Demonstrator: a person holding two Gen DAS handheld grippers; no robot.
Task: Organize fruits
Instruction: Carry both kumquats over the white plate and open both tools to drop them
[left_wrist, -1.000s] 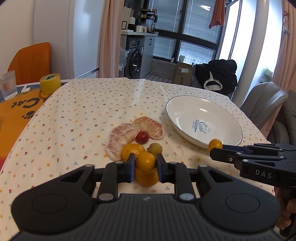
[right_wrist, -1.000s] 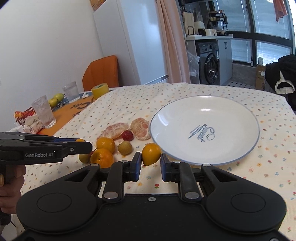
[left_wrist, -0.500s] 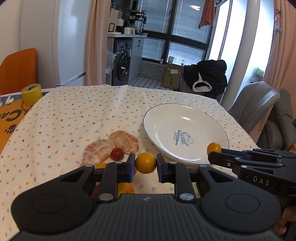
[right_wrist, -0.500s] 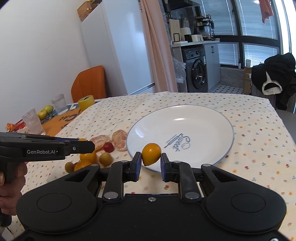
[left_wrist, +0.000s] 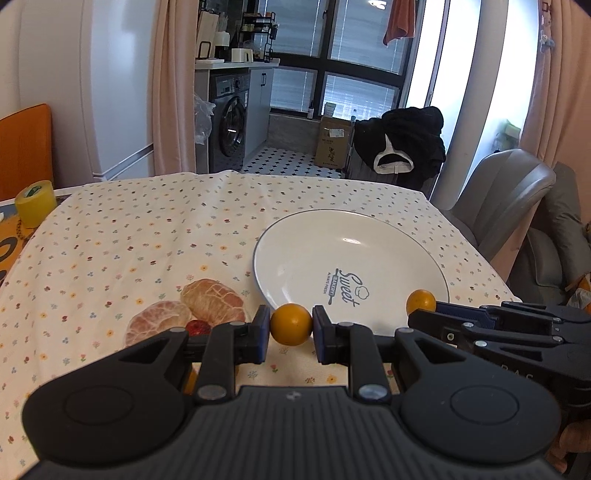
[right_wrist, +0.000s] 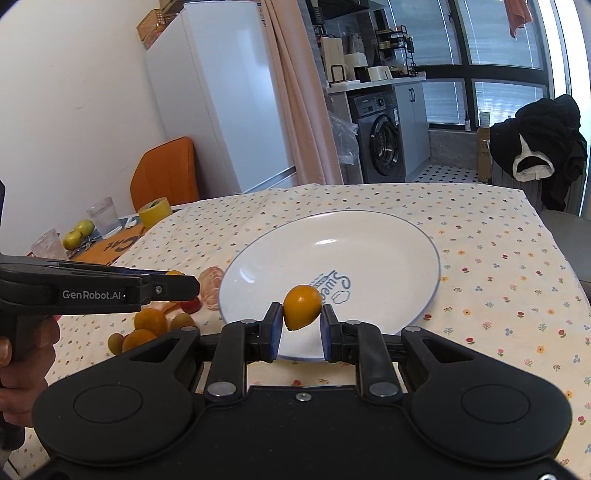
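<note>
My left gripper (left_wrist: 291, 328) is shut on a small orange fruit (left_wrist: 291, 324), held in the air just left of the near rim of the white plate (left_wrist: 306, 251). My right gripper (right_wrist: 298, 323) is shut on another small orange fruit (right_wrist: 301, 305), raised over the near part of the plate (right_wrist: 388, 236). In the left wrist view the right gripper's fruit (left_wrist: 421, 301) shows at the plate's right rim. Two peeled pomelo pieces (left_wrist: 212, 299) and a red fruit (left_wrist: 197, 326) lie left of the plate. Several oranges and green fruits (right_wrist: 149, 321) lie on the cloth below the left gripper.
A yellow tape roll (left_wrist: 35, 203) stands at the table's far left, with glasses (right_wrist: 105, 218) and green apples (right_wrist: 77, 234) on the orange mat. An orange chair (right_wrist: 166, 177) and a grey chair (left_wrist: 495, 199) flank the table. A hand (right_wrist: 22, 354) holds the left gripper.
Both grippers have lifted their orange fruits off the cloth and carried them toward the plate. The right fruit now hangs over the plate; the fruit pile has dropped back below the left gripper.
</note>
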